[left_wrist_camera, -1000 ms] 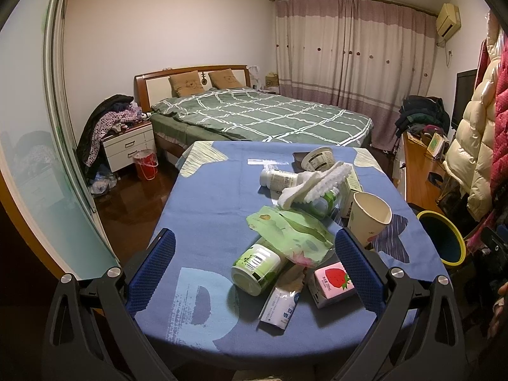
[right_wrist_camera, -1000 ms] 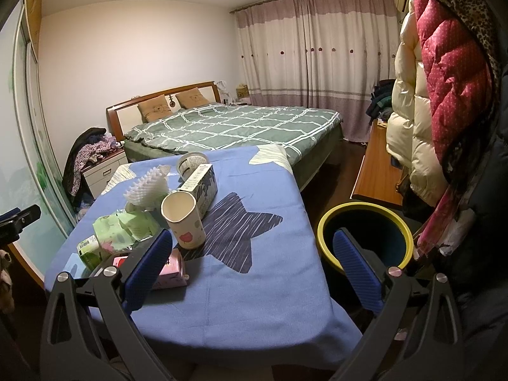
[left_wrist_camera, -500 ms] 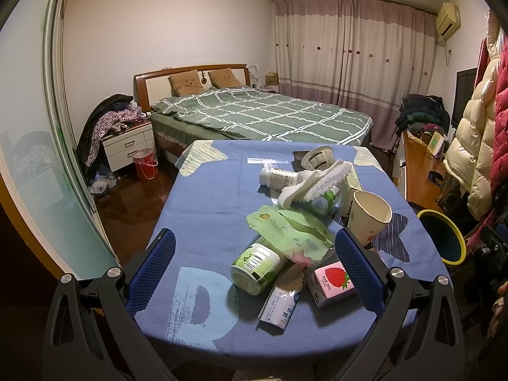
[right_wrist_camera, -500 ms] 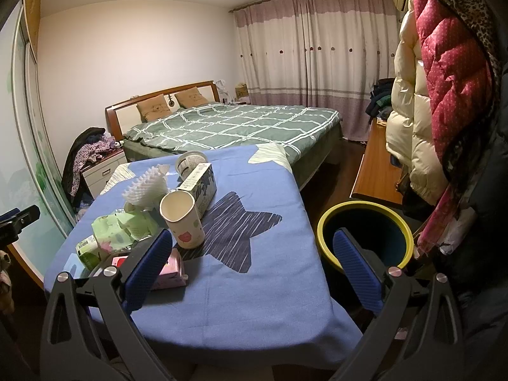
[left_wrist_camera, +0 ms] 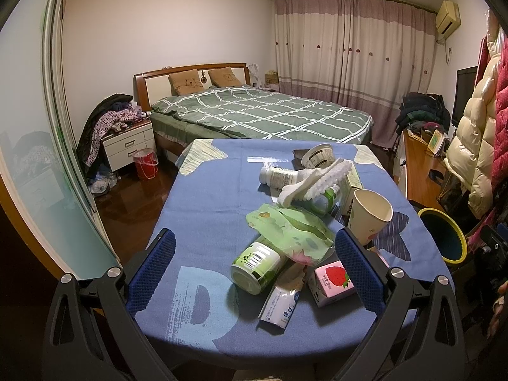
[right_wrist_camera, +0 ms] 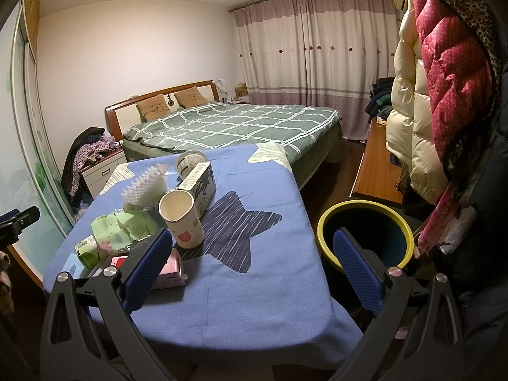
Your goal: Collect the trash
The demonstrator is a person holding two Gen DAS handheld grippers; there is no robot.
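Both my claws were wide open and held nothing. My left claw (left_wrist_camera: 254, 266) hung above the near edge of the tabletop (left_wrist_camera: 203, 209), where the trash lay in a heap: a green can (left_wrist_camera: 255, 268) on its side, a green wrapper (left_wrist_camera: 290, 230) on top of it, a strawberry carton (left_wrist_camera: 333, 277) and an upright paper cup (left_wrist_camera: 370, 217). My right claw (right_wrist_camera: 252, 268) hung between the tabletop's right edge and the yellow-rimmed bin (right_wrist_camera: 365, 231) on the floor.

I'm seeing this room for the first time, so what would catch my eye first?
A heap of trash on the blue tablecloth: a paper cup, a green pouch and a strawberry carton. Right of the table stands a yellow-rimmed bin. Both grippers, left and right, hover open.
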